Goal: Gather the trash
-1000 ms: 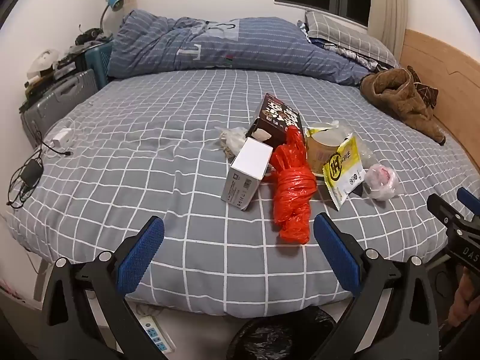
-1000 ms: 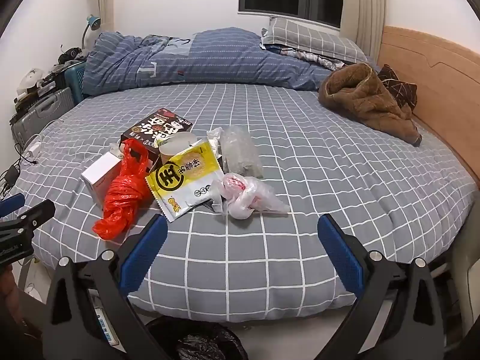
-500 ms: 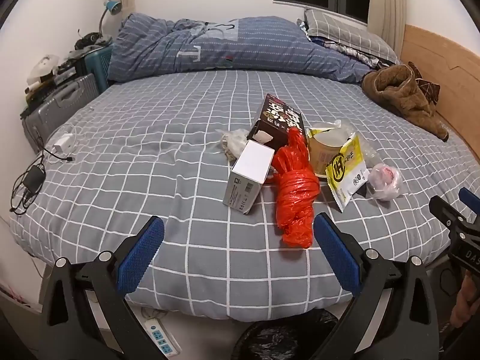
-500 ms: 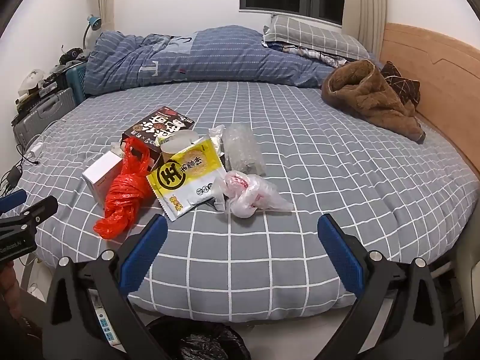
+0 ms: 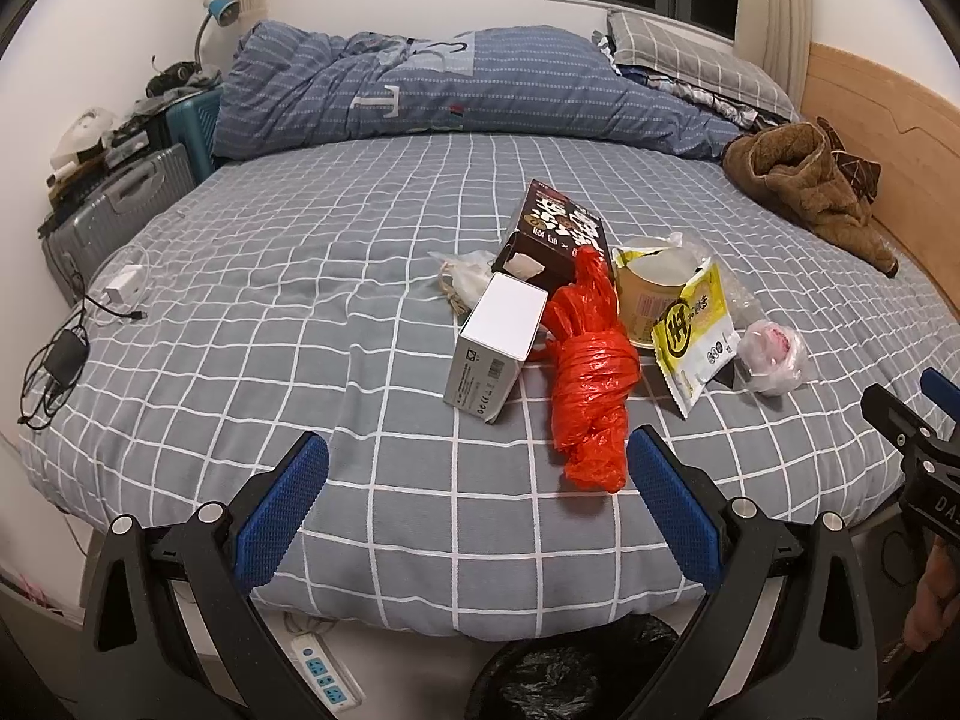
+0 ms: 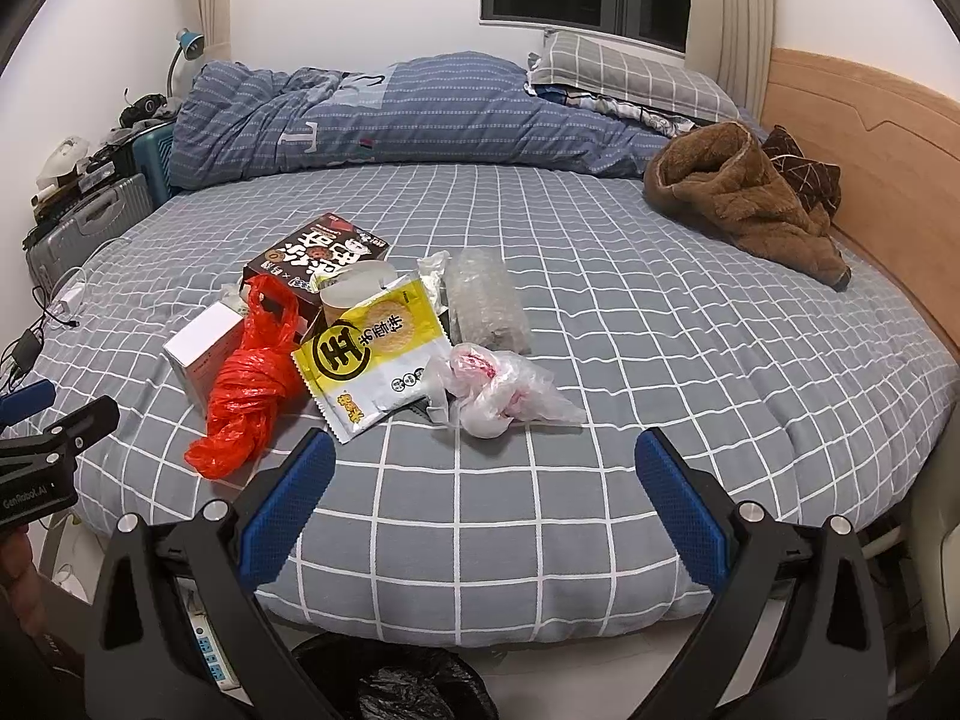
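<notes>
A pile of trash lies on the grey checked bed (image 5: 300,300): a knotted red plastic bag (image 5: 591,372) (image 6: 249,387), a white box (image 5: 495,339) (image 6: 201,345), a dark biscuit box (image 5: 558,234) (image 6: 318,258), a paper cup (image 5: 651,288), a yellow snack wrapper (image 5: 690,330) (image 6: 372,354), a crumpled clear bag with pink inside (image 5: 771,357) (image 6: 492,390) and bubble wrap (image 6: 486,300). My left gripper (image 5: 477,501) is open and empty, at the bed's near edge before the red bag. My right gripper (image 6: 486,507) is open and empty, before the clear bag.
A bin lined with a black bag (image 5: 570,672) (image 6: 396,684) stands on the floor below the bed edge, beside a power strip (image 5: 321,669). A brown garment (image 6: 744,198) lies by the wooden headboard. A folded quilt (image 5: 450,90), a suitcase (image 5: 114,204) and chargers (image 5: 66,354) are at the left.
Both grippers have moved slightly up and forward toward the bed; the trash pile sits a little lower and nearer in both views. Nothing on the bed has moved.
</notes>
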### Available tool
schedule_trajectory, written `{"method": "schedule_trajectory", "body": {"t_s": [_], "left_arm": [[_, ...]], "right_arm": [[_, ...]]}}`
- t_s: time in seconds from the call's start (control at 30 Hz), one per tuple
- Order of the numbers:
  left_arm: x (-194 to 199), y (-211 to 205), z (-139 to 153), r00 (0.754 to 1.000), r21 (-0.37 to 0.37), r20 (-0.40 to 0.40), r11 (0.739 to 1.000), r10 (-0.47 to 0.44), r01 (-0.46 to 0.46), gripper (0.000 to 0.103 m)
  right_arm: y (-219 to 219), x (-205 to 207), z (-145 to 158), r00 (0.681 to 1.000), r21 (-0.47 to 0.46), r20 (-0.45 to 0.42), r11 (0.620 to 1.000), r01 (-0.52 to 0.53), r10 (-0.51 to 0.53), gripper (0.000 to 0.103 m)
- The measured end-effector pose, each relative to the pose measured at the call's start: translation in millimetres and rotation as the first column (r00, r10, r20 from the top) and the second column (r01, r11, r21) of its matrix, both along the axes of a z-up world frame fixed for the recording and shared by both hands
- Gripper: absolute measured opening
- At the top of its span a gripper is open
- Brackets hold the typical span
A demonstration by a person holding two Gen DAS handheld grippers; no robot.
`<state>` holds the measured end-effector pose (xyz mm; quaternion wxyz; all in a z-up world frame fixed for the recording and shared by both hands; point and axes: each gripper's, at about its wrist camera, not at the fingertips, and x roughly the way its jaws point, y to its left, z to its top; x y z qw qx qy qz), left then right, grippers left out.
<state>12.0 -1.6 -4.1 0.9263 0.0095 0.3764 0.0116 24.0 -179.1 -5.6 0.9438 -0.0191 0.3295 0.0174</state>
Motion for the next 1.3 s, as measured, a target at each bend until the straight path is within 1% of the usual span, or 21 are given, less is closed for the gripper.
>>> {"method": "schedule_trajectory", "body": {"t_s": [0.57,0.7,1.3], "left_arm": [[2.8,-0.6,-0.6,1.000,-0.001,-0.008,1.000,0.001,-0.001,0.097],[2.9,-0.2,-0.4,1.000,-0.014,-0.013,1.000,-0.004,0.003,0.097],[2.6,-0.6,0.1,1.000,-0.009,-0.012,1.000,-0.002,0.002,0.097]], "right_arm": [[-0.9,1.7,0.2,1.000,-0.002,0.002,1.000,0.000,0.000,0.096],[-0.6,1.4,0.2,1.000,-0.001,0.002,1.000,-0.001,0.001,0.096],[0.6,1.2,0.0,1.000,-0.002,0.002,1.000,0.000,0.000,0.096]]}}
